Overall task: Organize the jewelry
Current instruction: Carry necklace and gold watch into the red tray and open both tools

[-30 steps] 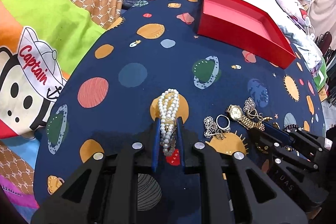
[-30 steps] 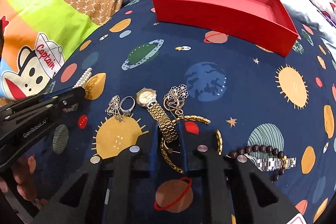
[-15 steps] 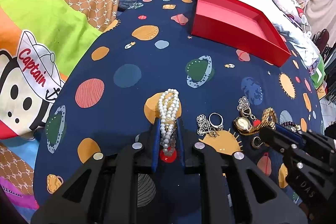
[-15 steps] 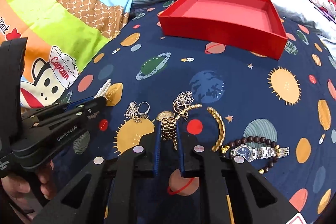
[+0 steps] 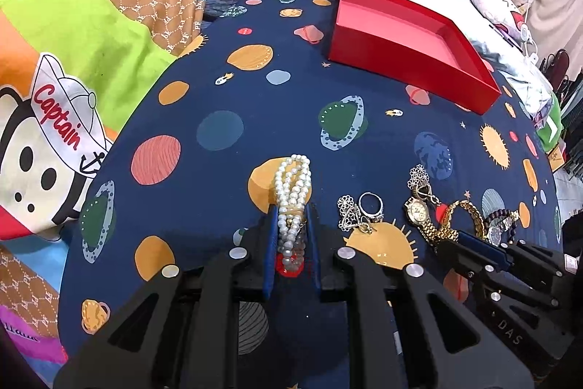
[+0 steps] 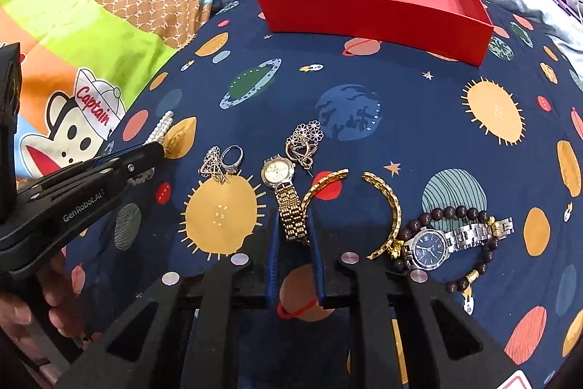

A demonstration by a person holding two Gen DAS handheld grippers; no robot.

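Here the left gripper [image 5: 290, 225] has its jaws clamped on a multi-strand white pearl bracelet [image 5: 291, 192] on the navy planet-print bedspread [image 6: 364, 86]. The right gripper [image 6: 294, 232], whose jaws have just been opening slightly, pinches the band of a gold link watch [image 6: 286, 195] beside a gold open bangle [image 6: 386, 203]. The shallow red rectangular tray [image 6: 375, 10] sits well apart, farther up the bed.

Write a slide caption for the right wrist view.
Right gripper shut on gold watch band; red tray waits empty beyond.
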